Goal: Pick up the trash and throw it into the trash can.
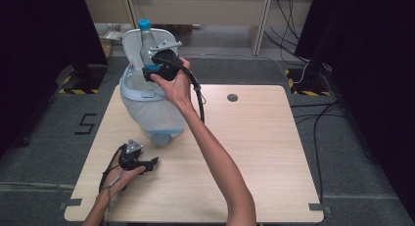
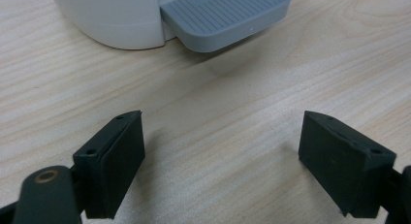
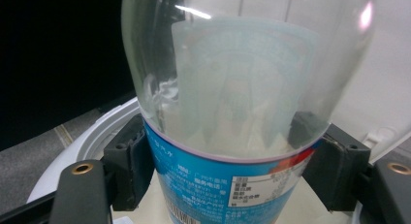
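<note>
A clear plastic bottle [image 1: 146, 42] with a blue cap and a blue label is held upright over a white pedal bin [image 1: 147, 113] whose lid [image 1: 131, 46] stands open. My right gripper [image 1: 149, 68] is shut on the bottle's body at the top of the label [image 3: 218, 185], with one jaw pressing on each side. In the right gripper view the bottle [image 3: 242, 78] stands above the bin's rim [image 3: 97, 132]. My left gripper [image 1: 152, 162] rests low over the table near its front left, open with nothing between its jaws [image 2: 220, 161], pointing at the bin's grey pedal [image 2: 228, 15].
The bin stands at the back left of the light wooden table [image 1: 254, 147]. A round cable hole [image 1: 232, 97] sits near the table's far edge. Cables lie on the floor at the right. Dark curtains close off both sides.
</note>
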